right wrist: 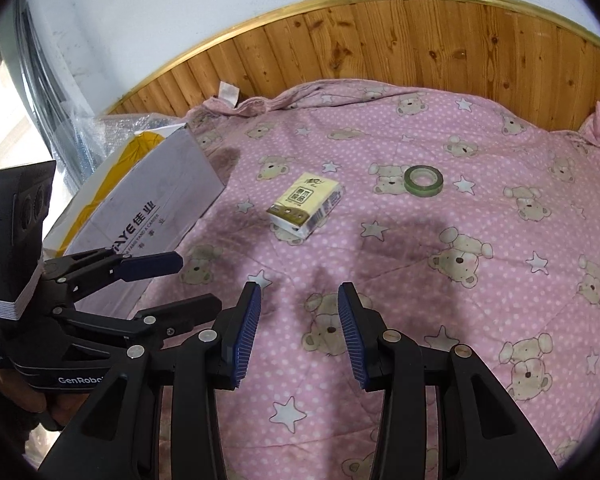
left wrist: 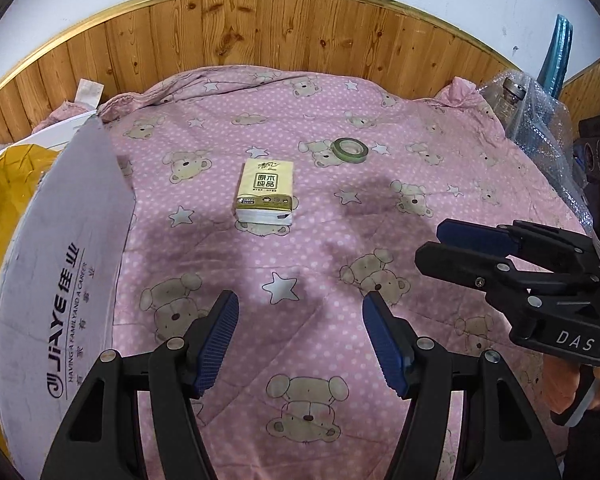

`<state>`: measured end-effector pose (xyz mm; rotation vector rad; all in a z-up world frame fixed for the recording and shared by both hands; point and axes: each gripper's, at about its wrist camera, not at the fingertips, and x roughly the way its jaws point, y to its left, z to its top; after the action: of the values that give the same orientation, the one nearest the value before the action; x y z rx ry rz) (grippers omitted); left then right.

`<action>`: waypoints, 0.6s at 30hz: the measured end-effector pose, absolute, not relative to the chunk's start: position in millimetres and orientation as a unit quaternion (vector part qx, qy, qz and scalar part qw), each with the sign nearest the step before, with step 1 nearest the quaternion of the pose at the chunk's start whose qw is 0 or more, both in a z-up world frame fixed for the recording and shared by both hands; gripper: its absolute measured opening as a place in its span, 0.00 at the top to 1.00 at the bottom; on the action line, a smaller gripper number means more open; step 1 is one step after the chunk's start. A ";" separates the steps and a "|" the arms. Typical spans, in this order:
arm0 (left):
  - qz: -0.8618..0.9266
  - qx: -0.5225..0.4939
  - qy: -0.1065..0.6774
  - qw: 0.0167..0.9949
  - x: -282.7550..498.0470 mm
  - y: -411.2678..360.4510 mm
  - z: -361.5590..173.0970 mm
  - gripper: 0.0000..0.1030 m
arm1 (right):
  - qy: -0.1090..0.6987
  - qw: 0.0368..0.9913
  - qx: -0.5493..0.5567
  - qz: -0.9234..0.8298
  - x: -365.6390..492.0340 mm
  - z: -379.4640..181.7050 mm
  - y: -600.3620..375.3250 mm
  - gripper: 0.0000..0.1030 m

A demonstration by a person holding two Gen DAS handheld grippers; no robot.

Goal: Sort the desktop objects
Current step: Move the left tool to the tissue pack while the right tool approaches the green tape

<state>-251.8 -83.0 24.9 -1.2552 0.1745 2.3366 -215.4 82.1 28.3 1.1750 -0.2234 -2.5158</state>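
A yellow tissue pack (left wrist: 265, 193) (right wrist: 306, 210) lies flat on the pink bear-print cloth (left wrist: 284, 264) (right wrist: 420, 280). Behind it to the right rests a green tape roll (left wrist: 350, 149) (right wrist: 423, 180). My left gripper (left wrist: 300, 316) hovers open and empty well short of the pack; from the right wrist view it enters at the left (right wrist: 198, 284). My right gripper (right wrist: 299, 312) is open too, empty, above the cloth nearer than the pack; the left wrist view catches it at the right (left wrist: 428, 242).
A white cardboard box (left wrist: 56, 280) (right wrist: 152, 216) with a yellow lining stands open at the left edge. Bubble wrap with a jar (left wrist: 512, 100) lies at the back right. A wood-panelled wall (left wrist: 260, 28) bounds the far side.
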 end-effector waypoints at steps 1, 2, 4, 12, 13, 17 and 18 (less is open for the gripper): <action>0.853 -0.459 0.065 0.240 -255.7 -79.7 22.6 0.36 | -0.080 0.174 0.416 -0.889 -218.9 26.5 84.6 0.58; 0.852 -0.460 0.066 0.240 -259.8 -76.8 20.3 0.36 | -0.081 0.172 0.417 -0.889 -222.5 24.7 87.0 0.58; 0.851 -0.461 0.065 0.242 -268.3 -71.7 15.7 0.36 | -0.084 0.167 0.419 -0.889 -229.9 20.3 91.7 0.58; 0.848 -0.468 0.058 0.242 -299.8 -59.8 -3.6 0.36 | -0.092 0.143 0.424 -0.889 -258.3 5.8 108.6 0.57; 0.848 -0.469 0.056 0.242 -303.1 -59.4 -5.6 0.36 | -0.094 0.141 0.425 -0.889 -261.7 4.2 110.2 0.57; 0.846 -0.473 0.049 0.241 -315.7 -60.3 -13.3 0.36 | -0.095 0.135 0.428 -0.889 -275.1 -2.6 114.2 0.56; 0.846 -0.474 0.048 0.241 -318.5 -60.5 -15.3 0.36 | -0.095 0.133 0.428 -0.889 -278.5 -4.1 114.8 0.56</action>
<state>-318.5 -60.5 -15.3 -1.2967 0.1300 2.3130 -278.5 114.8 -4.1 1.2417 -0.2750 -2.5772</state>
